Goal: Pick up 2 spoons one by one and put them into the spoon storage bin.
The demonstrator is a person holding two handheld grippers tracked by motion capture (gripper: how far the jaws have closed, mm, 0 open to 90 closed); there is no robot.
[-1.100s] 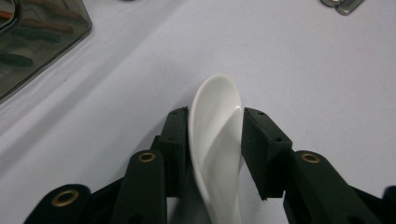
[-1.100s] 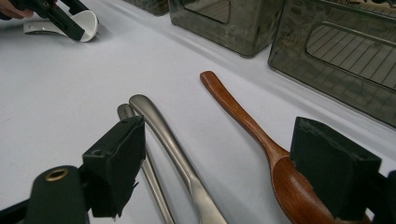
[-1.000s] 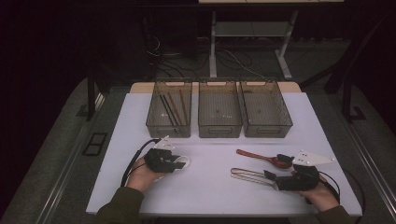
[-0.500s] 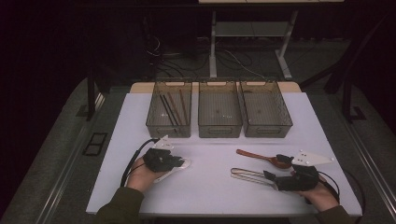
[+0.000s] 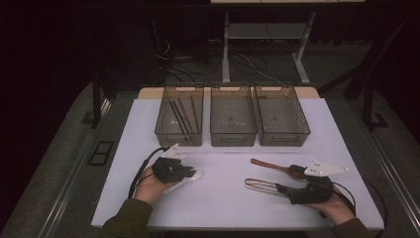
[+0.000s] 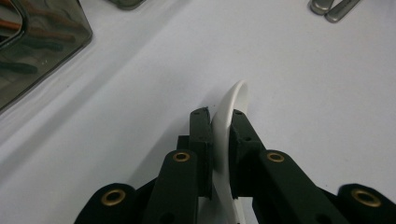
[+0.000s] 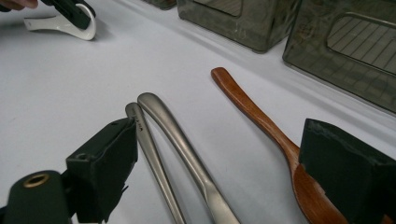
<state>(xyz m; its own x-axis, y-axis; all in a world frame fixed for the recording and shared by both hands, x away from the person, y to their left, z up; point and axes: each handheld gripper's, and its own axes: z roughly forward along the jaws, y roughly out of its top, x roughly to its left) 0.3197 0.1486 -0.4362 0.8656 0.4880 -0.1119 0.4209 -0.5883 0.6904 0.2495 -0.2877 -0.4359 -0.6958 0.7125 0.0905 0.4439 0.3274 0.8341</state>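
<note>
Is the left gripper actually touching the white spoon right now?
Touching. The left gripper view shows the left gripper with both black jaws pressed flat against the white spoon, no gap on either side.

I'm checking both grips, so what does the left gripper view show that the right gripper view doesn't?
Left gripper view: the left gripper shut on the white spoon, close up. Right gripper view: the right gripper open, jaws just widened, with two metal handles and the wooden spoon lying between them. Both: the white table, smoky bins, and that white spoon.
</note>
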